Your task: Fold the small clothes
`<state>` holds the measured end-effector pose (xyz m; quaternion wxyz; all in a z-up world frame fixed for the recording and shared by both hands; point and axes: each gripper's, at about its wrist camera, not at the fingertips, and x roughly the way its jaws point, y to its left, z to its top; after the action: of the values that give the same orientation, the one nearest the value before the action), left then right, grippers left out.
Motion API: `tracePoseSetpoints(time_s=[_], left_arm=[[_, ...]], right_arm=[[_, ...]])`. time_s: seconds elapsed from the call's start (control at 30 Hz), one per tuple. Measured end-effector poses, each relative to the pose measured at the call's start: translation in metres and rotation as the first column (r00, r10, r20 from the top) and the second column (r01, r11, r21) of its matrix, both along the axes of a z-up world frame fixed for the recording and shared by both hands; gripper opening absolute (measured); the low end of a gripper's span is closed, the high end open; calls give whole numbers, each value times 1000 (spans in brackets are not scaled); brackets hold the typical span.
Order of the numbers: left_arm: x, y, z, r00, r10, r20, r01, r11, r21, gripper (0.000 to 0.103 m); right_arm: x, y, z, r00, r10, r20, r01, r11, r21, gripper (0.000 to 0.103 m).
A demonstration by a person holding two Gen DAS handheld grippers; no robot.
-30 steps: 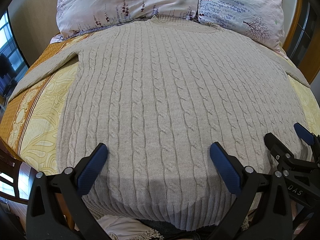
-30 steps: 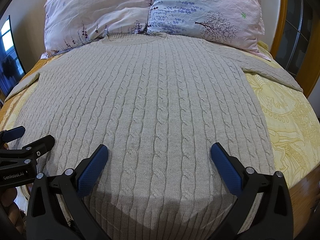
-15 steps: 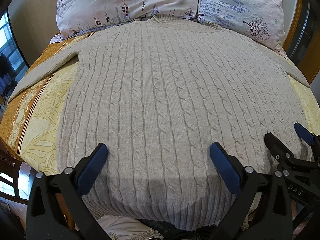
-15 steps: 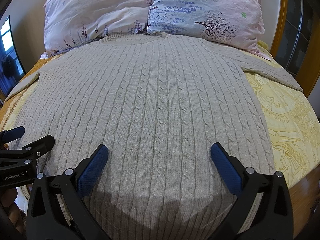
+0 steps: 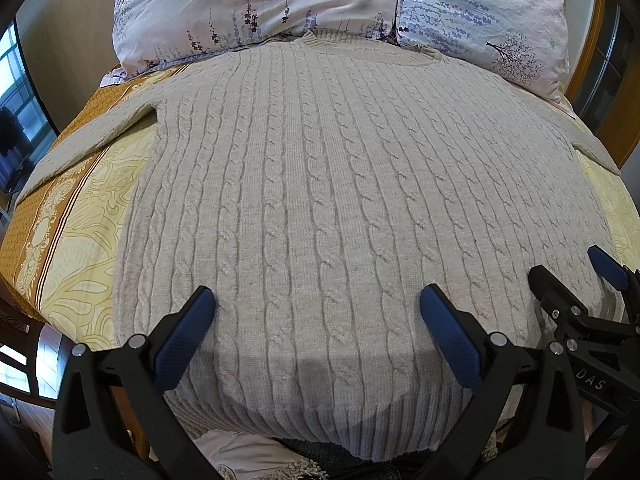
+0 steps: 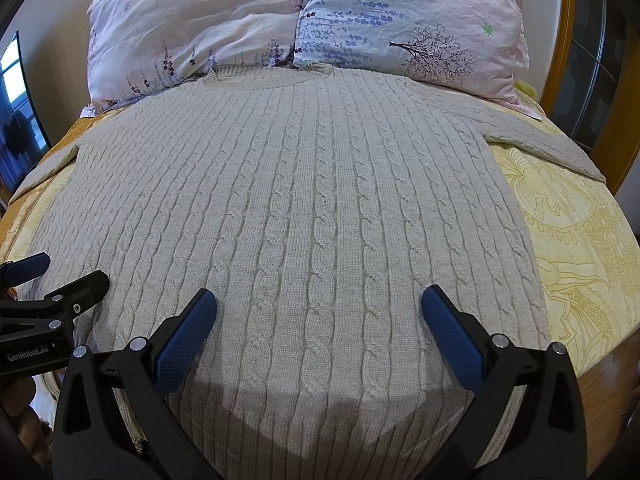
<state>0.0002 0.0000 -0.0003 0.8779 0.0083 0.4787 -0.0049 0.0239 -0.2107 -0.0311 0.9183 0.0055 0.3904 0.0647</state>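
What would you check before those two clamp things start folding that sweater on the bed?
1. Cable-knit sweater lies flat, front smooth: ok.
2. Both sleeves spread out to the sides: ok.
3. Left gripper open, nothing held: ok.
4. Right gripper open, nothing held: ok.
5. Ribbed hem within reach, hanging over the bed edge: ok.
6. Collar clear of the pillows: cannot tell.

We see a beige cable-knit sweater (image 5: 320,200) on a yellow, ornately patterned bedspread (image 6: 580,240) with an orange border, pale pink floral pillows (image 6: 200,28), and black tongs (image 5: 316,320) with blue pads (image 5: 184,336).
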Motion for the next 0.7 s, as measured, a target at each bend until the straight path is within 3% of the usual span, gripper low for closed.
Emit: tracePoseSetpoints(time_s=[0.7], left_arm=[[7,0,-1,999,-3,-37,3,1000,2,101]], right_arm=[[5,-1,2,998,59,-24,-60,998,-13,102]])
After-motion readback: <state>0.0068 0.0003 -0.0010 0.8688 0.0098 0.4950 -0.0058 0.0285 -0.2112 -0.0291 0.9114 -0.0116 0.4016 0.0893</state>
